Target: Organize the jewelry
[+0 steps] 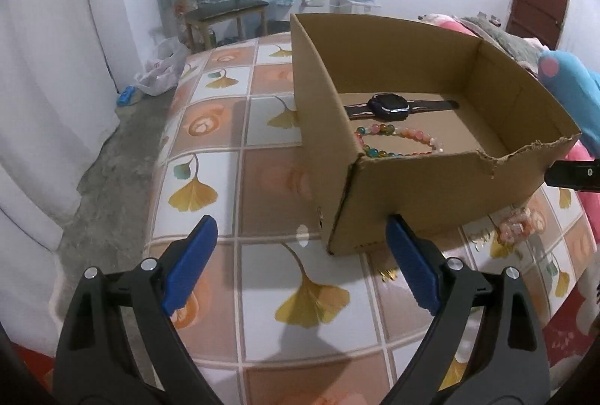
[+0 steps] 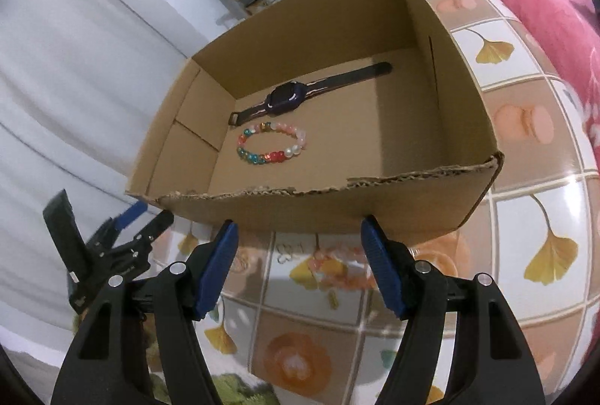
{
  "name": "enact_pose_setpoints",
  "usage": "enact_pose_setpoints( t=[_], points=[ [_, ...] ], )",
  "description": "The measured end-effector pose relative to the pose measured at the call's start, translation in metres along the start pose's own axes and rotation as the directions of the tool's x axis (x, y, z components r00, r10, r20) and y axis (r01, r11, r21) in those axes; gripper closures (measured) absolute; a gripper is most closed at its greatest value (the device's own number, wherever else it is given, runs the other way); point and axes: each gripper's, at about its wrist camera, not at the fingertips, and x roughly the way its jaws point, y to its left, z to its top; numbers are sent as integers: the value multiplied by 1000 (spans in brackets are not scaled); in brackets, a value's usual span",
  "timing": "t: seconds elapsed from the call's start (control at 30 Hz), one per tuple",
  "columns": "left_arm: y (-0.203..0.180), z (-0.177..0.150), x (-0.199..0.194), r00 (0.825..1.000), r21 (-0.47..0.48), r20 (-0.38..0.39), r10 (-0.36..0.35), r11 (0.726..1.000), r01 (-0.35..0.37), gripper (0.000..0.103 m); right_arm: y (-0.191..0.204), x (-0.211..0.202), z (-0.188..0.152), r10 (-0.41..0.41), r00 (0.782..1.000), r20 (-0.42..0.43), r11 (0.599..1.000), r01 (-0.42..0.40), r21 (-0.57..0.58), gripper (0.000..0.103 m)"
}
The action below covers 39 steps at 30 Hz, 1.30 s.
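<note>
Pink beads of the bracelet [image 2: 339,270] lie on the bed cover [image 2: 525,236], just before the cardboard box [image 2: 318,213]. It looks light, loose and slippery; better to pinch across one side. Right gripper [image 2: 300,270] and left gripper [image 1: 302,266] both stand wide, empty.

Two wrist fisheye views, both angled downward onto one bed surface.

The left wrist view looks past an open brown cardboard box [image 1: 431,187] from its near left corner; the right wrist view faces the torn front wall of that box [image 2: 318,206] from close range. Both share the box interior and the ginkgo-leaf patterned bedsheet [image 1: 262,180].
</note>
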Motion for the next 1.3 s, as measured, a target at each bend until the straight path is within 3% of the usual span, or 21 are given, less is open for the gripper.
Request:
enact_pose_setpoints(
  t=[0.27, 0.4, 0.5, 0.63, 0.7, 0.8, 0.93, 1.03, 1.1, 1.3],
  points=[
    [-3, 0, 1, 1000, 5, -2, -17, 1000, 17, 15, -8, -12, 1, -36, 998, 44, 999, 37, -16, 36],
    [-5, -17, -11, 993, -14, -34, -115, 993, 114, 15, 1, -44, -32, -103, 993, 61, 986, 110, -122, 36],
    [-16, -35, -10, 983, -10, -89, -162, 987, 161, 14, 4, -51, -60, -193, 981, 34, 965, 196, -173, 29],
    [-34, -57, 2, 974, 14, -174, -143, 989, 148, 14, -4, -39, -91, -336, 941, -29, 927, 325, -186, 26],
    [-39, -61, 7, 976, 18, -186, -115, 993, 121, 13, -7, -27, -101, -447, 894, -34, 876, 429, -222, 25],
    [-49, -65, 10, 978, 92, -200, -61, 992, 81, 8, -10, -18, -109, -503, 864, -30, 840, 480, -254, 22],
    [-51, -69, 6, 981, 103, -179, -72, 990, 91, 8, -11, -12, -115, -541, 841, -18, 808, 514, -287, 7],
    [-52, -69, 6, 983, 111, -169, -70, 990, 90, 8, -13, -11, -115, -520, 854, -28, 826, 494, -273, 7],
    [-51, -69, 6, 982, 109, -179, -66, 990, 86, 7, -25, -11, -111, -470, 880, -72, 872, 450, -194, 7],
    [-50, -67, 6, 979, 107, -189, -69, 990, 90, 7, -27, -15, -115, -472, 881, -38, 869, 457, -189, 7]
  ],
)
